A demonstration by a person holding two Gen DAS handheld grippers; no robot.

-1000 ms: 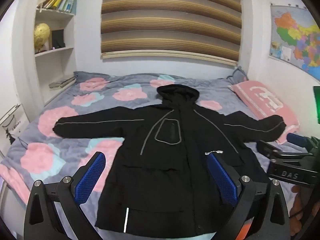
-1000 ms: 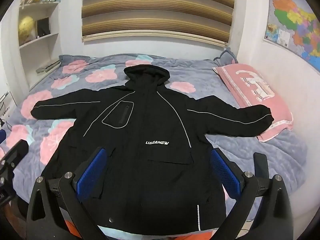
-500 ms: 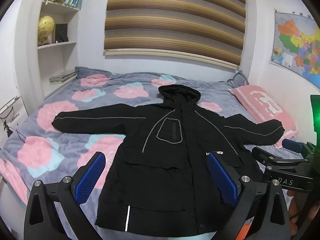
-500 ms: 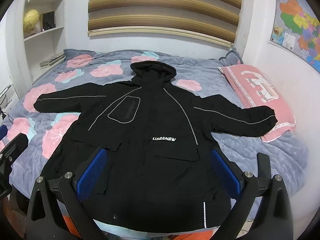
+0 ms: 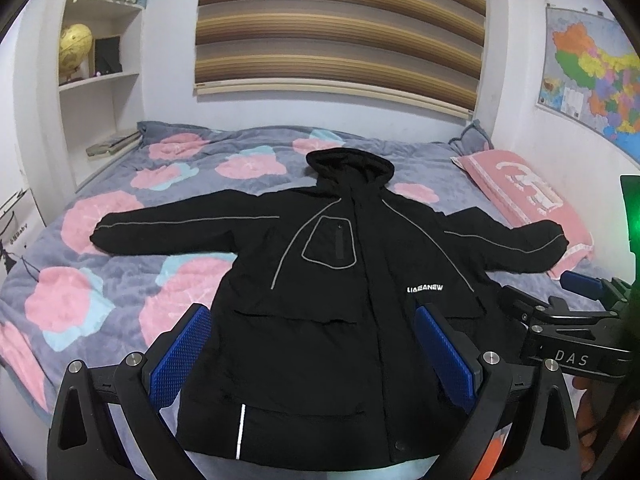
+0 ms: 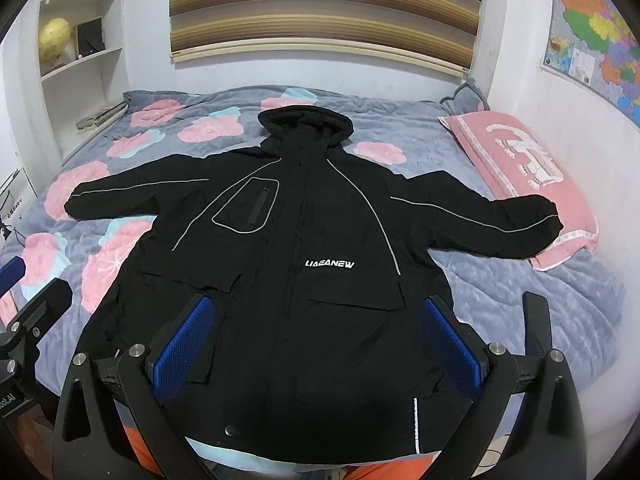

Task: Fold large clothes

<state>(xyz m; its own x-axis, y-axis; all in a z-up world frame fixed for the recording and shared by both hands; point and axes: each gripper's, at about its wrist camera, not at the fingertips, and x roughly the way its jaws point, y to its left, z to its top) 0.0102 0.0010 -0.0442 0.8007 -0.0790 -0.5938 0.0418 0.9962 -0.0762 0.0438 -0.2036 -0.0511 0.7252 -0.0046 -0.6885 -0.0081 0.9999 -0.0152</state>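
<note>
A black hooded jacket (image 5: 344, 300) lies face up and spread flat on a bed covered by a grey quilt (image 5: 120, 272) printed with pink flowers. In the left wrist view its hood (image 5: 350, 166) points toward 12 o'clock, one sleeve (image 5: 176, 232) reaches out toward 9 o'clock, the other sleeve (image 5: 516, 246) toward 3 o'clock, and the hem runs along the near edge of the bed at 6 o'clock. The cuff of the 3 o'clock sleeve rests against a pink pillow (image 5: 524, 192). White lettering (image 6: 329, 264) sits on the chest (it reads LIAEANEW), with a grey-outlined pocket (image 6: 248, 206) at about 10 o'clock from it. The left gripper (image 5: 314, 354) hangs over the lower part of the jacket with its blue-padded jaws wide apart and nothing between them; the fingers do not appear to touch the cloth. The right gripper (image 6: 320, 344) sits likewise above the hem, jaws spread wide and empty. From the left wrist camera the right gripper shows at 3 o'clock, side on, beside the jacket's edge. Past the hood a striped blind (image 5: 340, 28) covers the wall at 12 o'clock, a shelf unit (image 5: 100, 76) with a yellow globe (image 5: 75, 46) stands at 10 o'clock, and a coloured map (image 5: 592, 76) hangs at 2 o'clock.
</note>
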